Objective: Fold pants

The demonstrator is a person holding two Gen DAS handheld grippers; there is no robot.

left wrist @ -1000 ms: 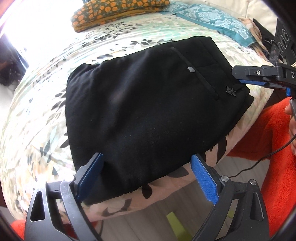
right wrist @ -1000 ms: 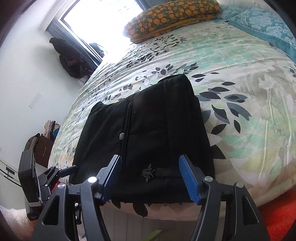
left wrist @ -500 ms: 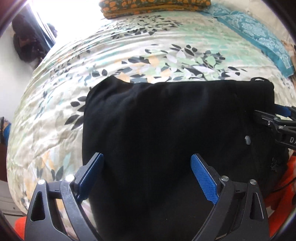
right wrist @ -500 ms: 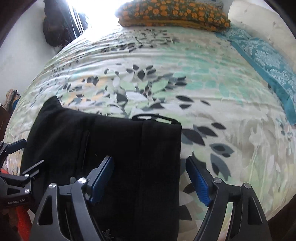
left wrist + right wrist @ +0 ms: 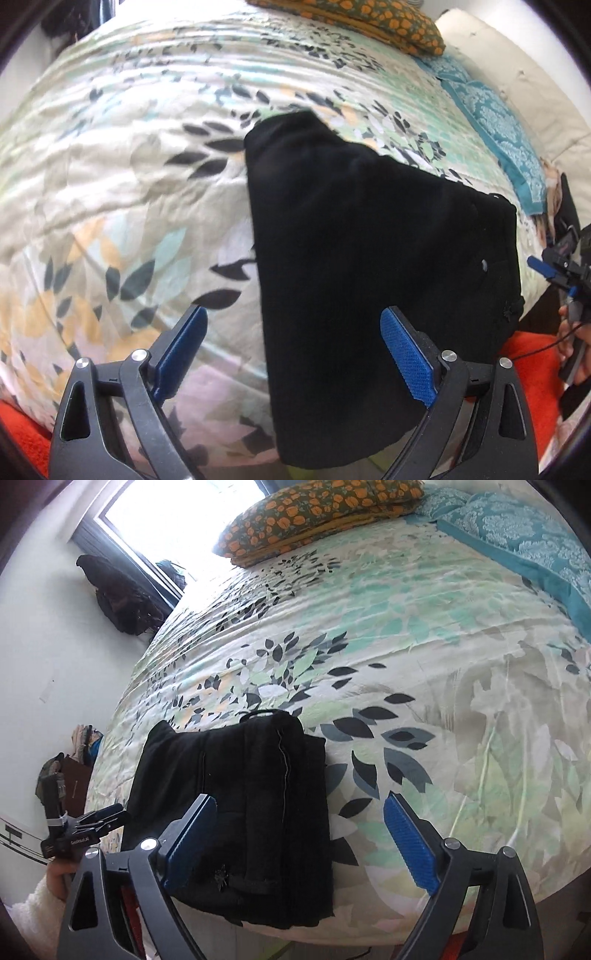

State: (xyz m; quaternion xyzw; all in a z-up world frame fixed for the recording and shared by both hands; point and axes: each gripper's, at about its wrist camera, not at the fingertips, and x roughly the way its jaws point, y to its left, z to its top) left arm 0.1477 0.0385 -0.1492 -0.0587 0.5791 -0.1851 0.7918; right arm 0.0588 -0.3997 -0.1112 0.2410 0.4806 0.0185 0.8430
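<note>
The black pants (image 5: 373,266) lie folded into a compact stack at the near edge of the bed, also seen in the right wrist view (image 5: 251,805). My left gripper (image 5: 291,347) is open over the pants' left edge, one blue pad (image 5: 181,347) above the bedspread, the other (image 5: 406,358) above the black cloth. My right gripper (image 5: 299,838) hovers over the pants' right edge with its jaws opening and nothing pressed between them. Each gripper shows small in the other's view: the right gripper (image 5: 554,273), the left gripper (image 5: 92,819).
A leaf-patterned bedspread (image 5: 406,646) covers the bed. An orange floral pillow (image 5: 314,513) and a teal pillow (image 5: 517,539) lie at its far end. A window (image 5: 177,520) and dark hanging clothes (image 5: 122,598) are at the left wall. Orange fabric (image 5: 532,369) lies below the bed edge.
Both grippers have swung sideways along the bed edge: the left to the pants' left side, the right to their right side. The right gripper's jaws have widened. The pants have stayed in place.
</note>
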